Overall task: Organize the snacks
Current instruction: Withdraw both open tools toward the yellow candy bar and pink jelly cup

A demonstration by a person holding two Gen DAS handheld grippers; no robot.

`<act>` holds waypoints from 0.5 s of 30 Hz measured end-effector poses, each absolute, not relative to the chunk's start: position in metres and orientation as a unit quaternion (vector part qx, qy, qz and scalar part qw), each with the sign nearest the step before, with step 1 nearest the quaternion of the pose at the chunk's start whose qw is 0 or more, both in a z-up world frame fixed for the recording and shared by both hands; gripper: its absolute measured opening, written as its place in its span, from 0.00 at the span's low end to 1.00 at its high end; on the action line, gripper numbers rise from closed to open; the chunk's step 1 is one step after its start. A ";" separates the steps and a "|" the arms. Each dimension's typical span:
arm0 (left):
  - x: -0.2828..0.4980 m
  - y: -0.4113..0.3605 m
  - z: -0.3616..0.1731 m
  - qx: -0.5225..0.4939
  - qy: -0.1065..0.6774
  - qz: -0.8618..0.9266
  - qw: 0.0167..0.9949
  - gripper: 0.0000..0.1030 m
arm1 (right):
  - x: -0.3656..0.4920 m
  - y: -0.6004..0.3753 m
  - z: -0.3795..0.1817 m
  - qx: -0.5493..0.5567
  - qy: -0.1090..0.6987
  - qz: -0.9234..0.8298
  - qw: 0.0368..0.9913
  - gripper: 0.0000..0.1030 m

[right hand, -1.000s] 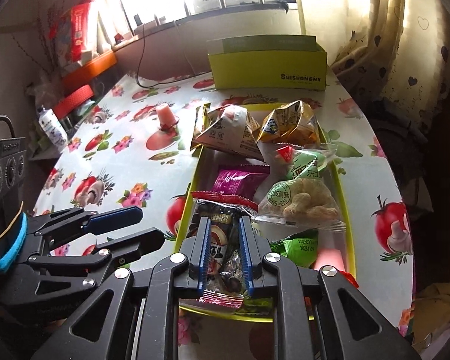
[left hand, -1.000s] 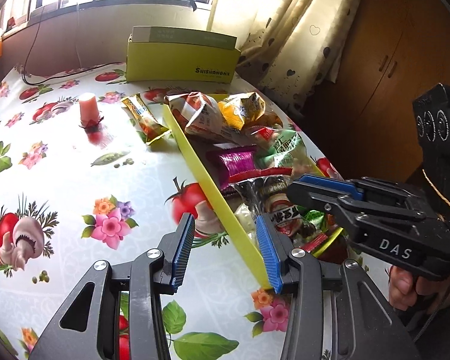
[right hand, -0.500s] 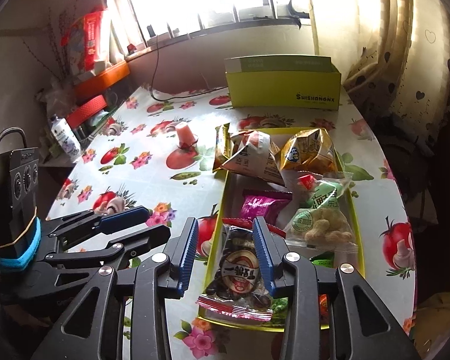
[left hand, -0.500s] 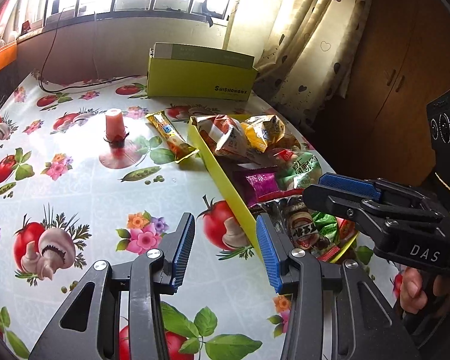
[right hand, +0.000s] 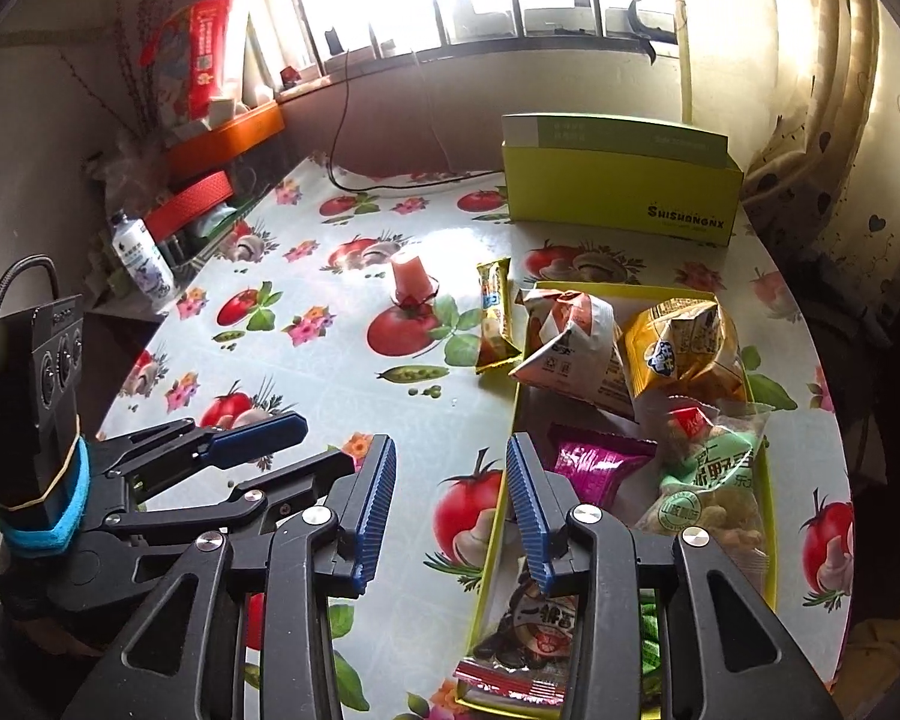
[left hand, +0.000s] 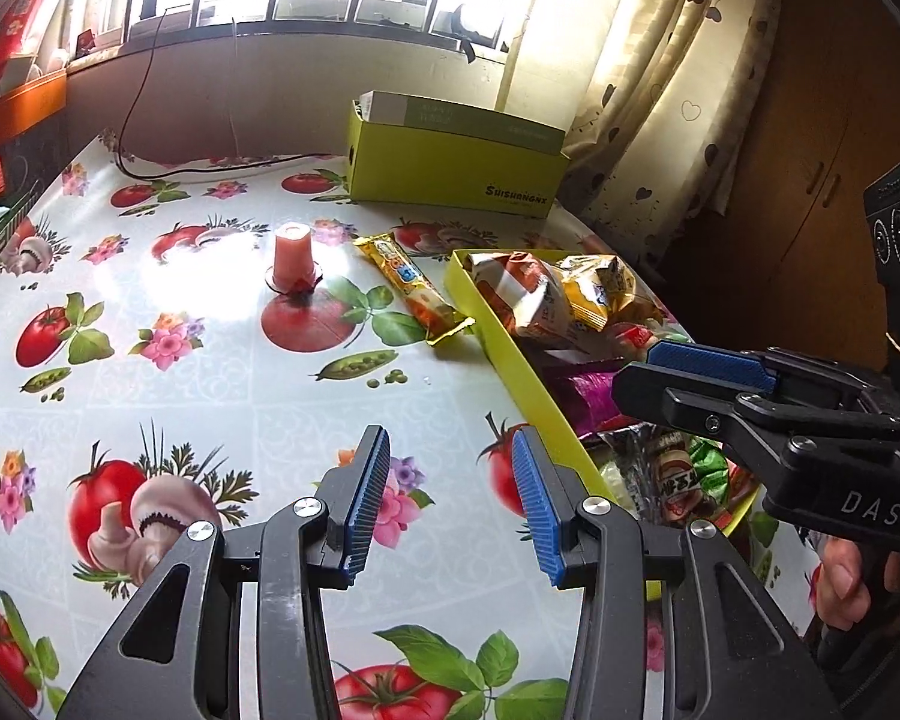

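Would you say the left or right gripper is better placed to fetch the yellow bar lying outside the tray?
Left, probably. The left gripper is open over bare table on the yellow bar's side of the tray; the right gripper, also empty, straddles the tray's wall.

The left tongs (left hand: 447, 492) are seen parted and empty above the flowered surface (left hand: 150, 396). A yellow tray (left hand: 513, 354) of snack packets is seen alongside, a wrapped bar (left hand: 411, 288) just beside it.

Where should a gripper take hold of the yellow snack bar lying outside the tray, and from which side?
Grip the yellow snack bar across its narrow middle, coming from above. It lies flat on the tablecloth, long and slim, its near end against the tray wall, so the sides are the free edges.
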State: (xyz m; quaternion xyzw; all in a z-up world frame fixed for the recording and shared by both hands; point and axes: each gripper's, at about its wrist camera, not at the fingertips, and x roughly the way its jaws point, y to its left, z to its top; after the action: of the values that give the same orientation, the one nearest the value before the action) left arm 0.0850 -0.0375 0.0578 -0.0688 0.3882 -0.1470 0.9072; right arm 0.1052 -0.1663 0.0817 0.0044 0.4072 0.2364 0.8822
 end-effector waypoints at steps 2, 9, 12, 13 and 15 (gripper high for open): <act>0.087 -0.033 0.060 -0.067 0.383 -0.143 0.910 0.43 | 0.109 -0.160 0.084 0.002 0.404 0.241 0.882 0.36; 0.101 -0.016 0.061 -0.066 0.379 -0.130 0.914 0.43 | 0.130 -0.145 0.083 0.006 0.411 0.250 0.877 0.36; 0.108 -0.008 0.060 -0.069 0.378 -0.126 0.915 0.43 | 0.141 -0.141 0.081 0.010 0.418 0.248 0.874 0.36; 0.110 -0.005 0.060 -0.069 0.378 -0.125 0.915 0.43 | 0.145 -0.139 0.081 0.010 0.420 0.246 0.873 0.36; 0.115 -0.001 0.060 -0.067 0.377 -0.121 0.916 0.43 | 0.152 -0.137 0.080 0.005 0.422 0.242 0.873 0.36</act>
State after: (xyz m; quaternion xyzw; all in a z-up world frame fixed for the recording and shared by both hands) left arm 0.1148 -0.0014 0.0599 -0.0671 0.3769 -0.1210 0.9158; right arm 0.1517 -0.1366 0.0801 0.0051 0.4225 0.2420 0.8735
